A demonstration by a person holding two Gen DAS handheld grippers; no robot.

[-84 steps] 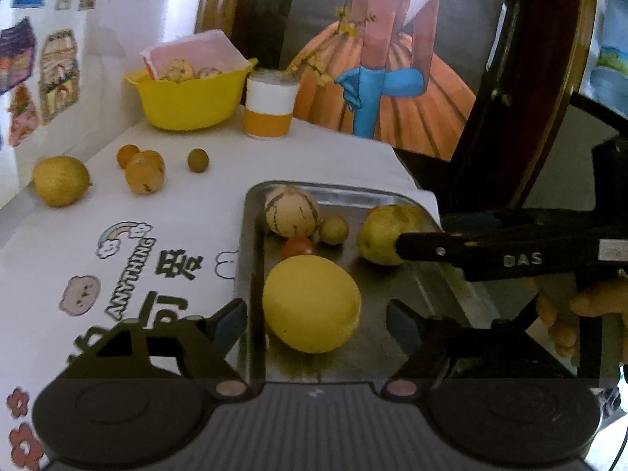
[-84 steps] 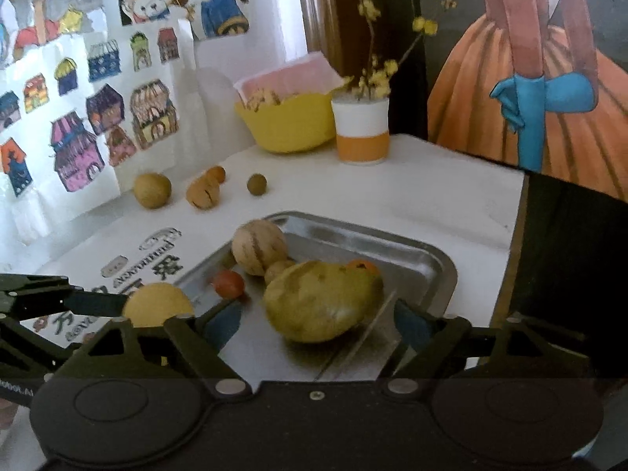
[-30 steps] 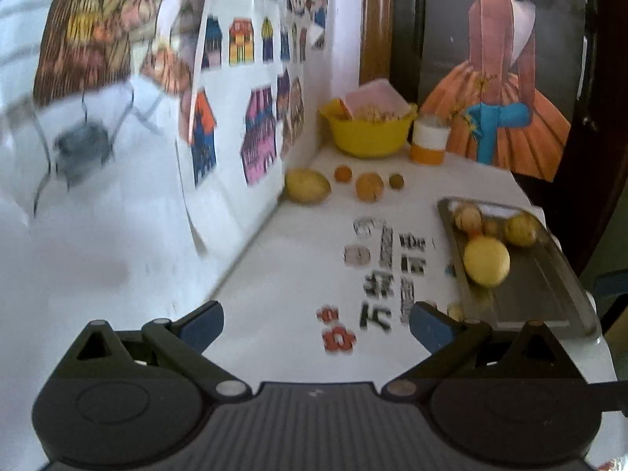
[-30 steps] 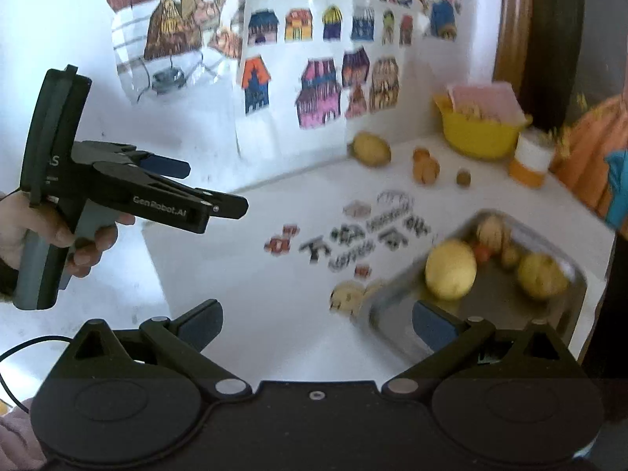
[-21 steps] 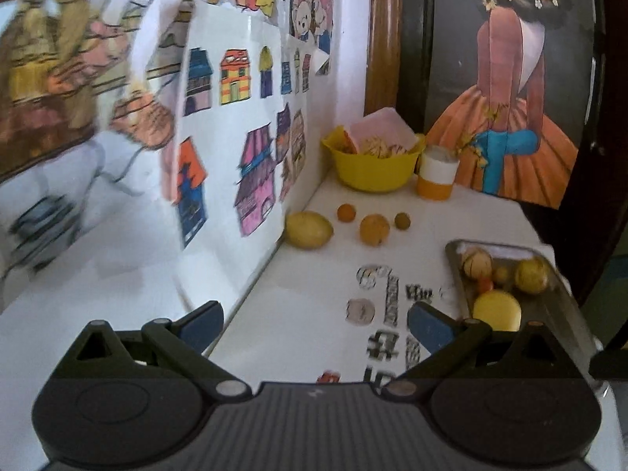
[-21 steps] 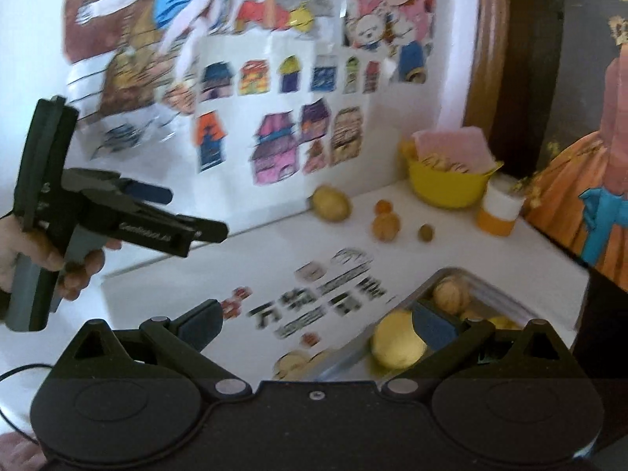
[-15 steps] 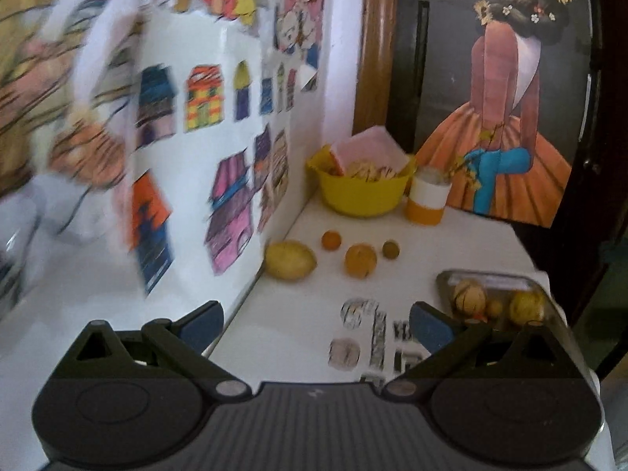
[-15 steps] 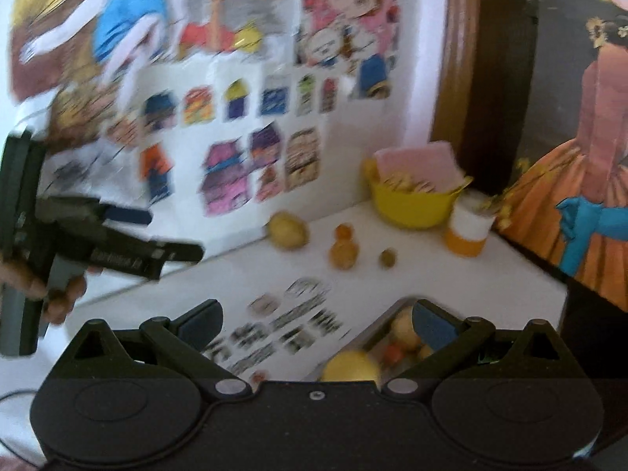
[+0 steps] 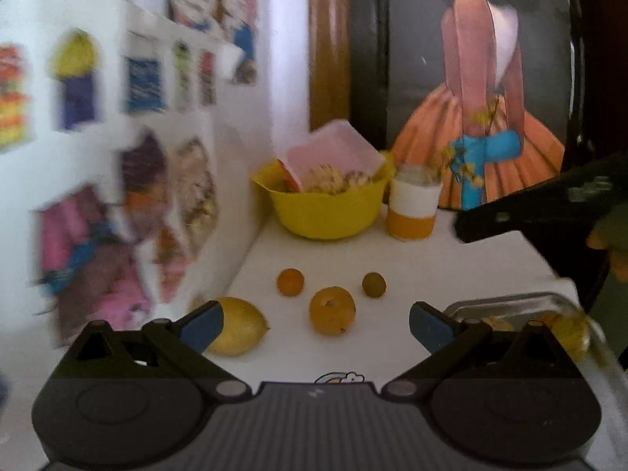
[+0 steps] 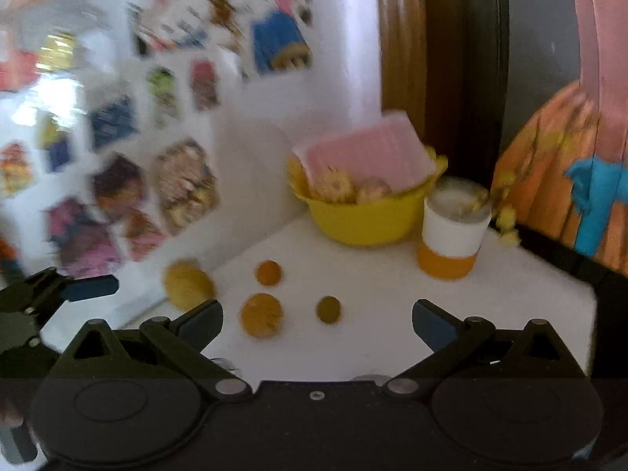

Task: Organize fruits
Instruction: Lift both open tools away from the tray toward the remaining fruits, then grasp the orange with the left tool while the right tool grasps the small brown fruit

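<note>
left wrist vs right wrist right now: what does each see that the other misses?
Only the left wrist view shows the metal tray at lower right, with fruit in it, and the rainbow print on the table cover.

Only the right wrist view shows the left claw from outside, at its left edge.

Both show the lemon by the wall, the two orange fruits and, the small green fruit, the yellow bowl, the orange and white cup, and a claw of their own, open and empty. All four loose fruits lie apart on the table.
</note>
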